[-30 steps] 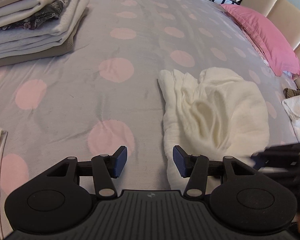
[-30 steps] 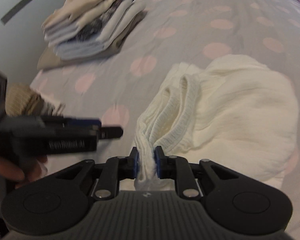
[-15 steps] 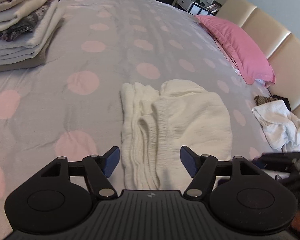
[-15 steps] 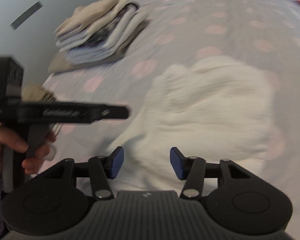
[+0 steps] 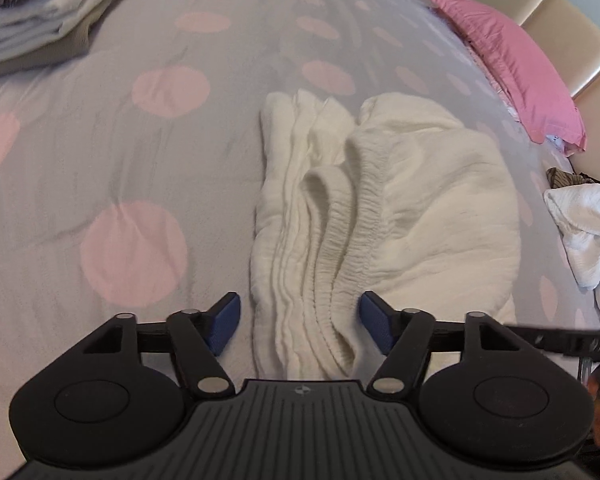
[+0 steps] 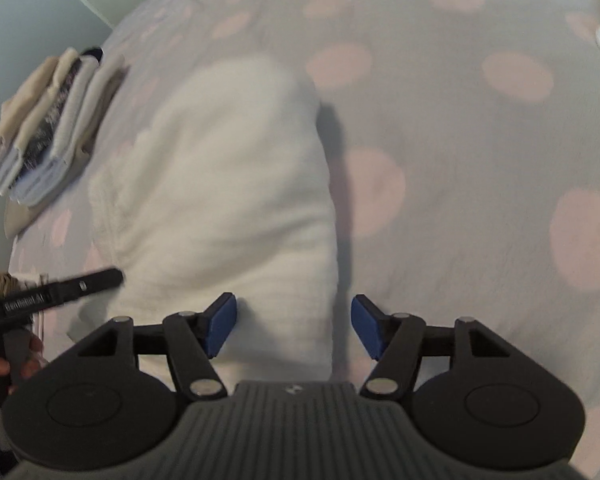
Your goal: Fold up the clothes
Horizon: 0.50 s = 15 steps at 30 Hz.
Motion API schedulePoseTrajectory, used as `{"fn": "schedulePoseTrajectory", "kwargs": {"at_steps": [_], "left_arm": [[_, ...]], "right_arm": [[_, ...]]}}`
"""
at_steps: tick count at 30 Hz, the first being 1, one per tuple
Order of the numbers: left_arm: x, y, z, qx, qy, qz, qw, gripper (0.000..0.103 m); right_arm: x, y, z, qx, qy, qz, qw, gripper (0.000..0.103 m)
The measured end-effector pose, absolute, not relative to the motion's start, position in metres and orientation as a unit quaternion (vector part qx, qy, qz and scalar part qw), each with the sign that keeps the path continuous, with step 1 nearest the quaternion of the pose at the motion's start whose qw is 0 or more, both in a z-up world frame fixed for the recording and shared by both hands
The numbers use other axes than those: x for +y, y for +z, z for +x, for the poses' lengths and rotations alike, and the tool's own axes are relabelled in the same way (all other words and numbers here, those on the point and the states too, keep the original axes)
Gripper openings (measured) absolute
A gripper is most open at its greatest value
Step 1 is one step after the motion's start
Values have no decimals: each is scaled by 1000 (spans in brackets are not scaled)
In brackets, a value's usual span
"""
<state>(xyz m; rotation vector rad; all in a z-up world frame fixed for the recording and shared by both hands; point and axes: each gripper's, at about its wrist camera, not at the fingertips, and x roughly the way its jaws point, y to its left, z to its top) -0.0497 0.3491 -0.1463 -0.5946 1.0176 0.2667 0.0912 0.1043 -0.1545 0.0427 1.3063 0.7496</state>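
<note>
Both sets of fingers released: left gripper straddling cream garment waistband, right gripper apparently over its blurred edge, on bed.

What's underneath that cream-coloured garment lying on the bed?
The cream garment lies directly on the grey bedspread with pink dots, which shows all round it. Whatever its bunched folds cover is hidden.

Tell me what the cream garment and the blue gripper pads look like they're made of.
Cream garment: probably a soft crinkled cotton weave, matte, with a gathered elastic-looking band along one edge. Blue pads on the open left gripper: likely rubber or textured plastic, dull finish; the look leaves that open.
</note>
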Motion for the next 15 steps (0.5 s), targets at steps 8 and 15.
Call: {"fn": "schedulePoseTrajectory", "kwargs": {"at_steps": [8,15], "left_arm": [[346,-139,-55,495,130,-265,818,49],[352,-97,-54,456,134,-221,852,51]], "right_arm": [[96,-153,89,618,353,2,702,42],[81,-113,103,546,360,-23,756,36]]}}
